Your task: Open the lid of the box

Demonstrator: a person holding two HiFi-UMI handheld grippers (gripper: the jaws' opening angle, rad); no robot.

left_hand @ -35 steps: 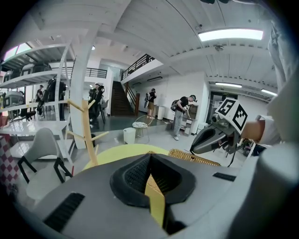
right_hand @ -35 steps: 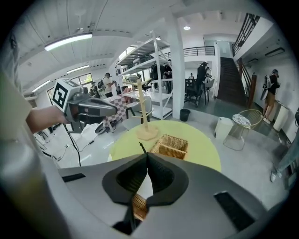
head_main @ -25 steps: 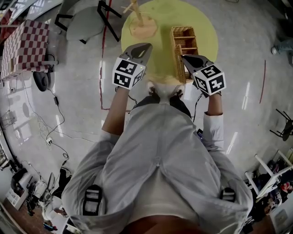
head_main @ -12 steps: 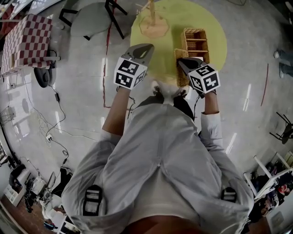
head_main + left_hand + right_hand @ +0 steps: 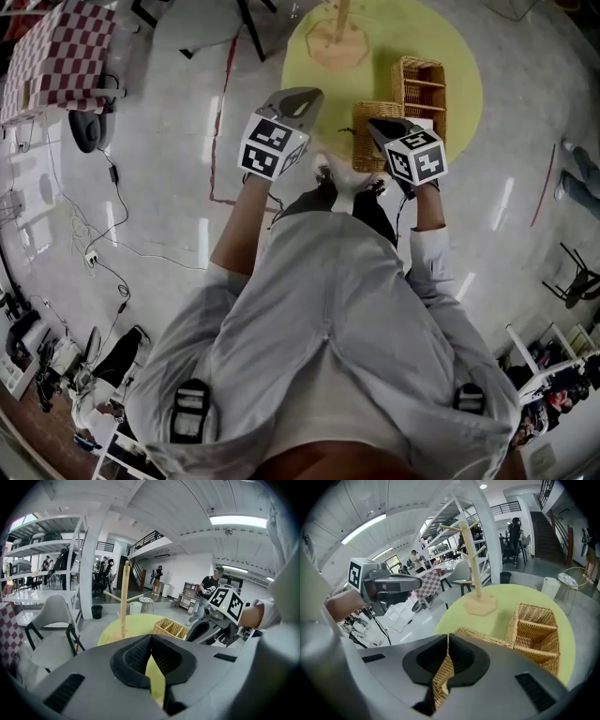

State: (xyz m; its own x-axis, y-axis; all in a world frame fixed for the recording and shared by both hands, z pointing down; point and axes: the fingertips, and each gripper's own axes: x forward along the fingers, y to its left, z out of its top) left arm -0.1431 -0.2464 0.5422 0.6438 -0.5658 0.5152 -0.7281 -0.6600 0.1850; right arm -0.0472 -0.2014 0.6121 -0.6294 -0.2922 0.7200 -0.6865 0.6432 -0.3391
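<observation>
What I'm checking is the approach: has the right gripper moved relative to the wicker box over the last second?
Yes. In the head view the right gripper has shifted left against the wicker box: before beside its right edge, now over it.

Round yellow table [image 5: 380,33] carries three items: wooden stand [image 5: 336,42] at the far side, divided wicker basket [image 5: 424,89], wicker box [image 5: 361,142] just beside it, near the front edge.

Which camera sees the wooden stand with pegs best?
The right gripper view: the light wooden peg stand shows whole, base and pegs. The head view shows mostly its base; the left gripper view, mainly its thin post.
</observation>
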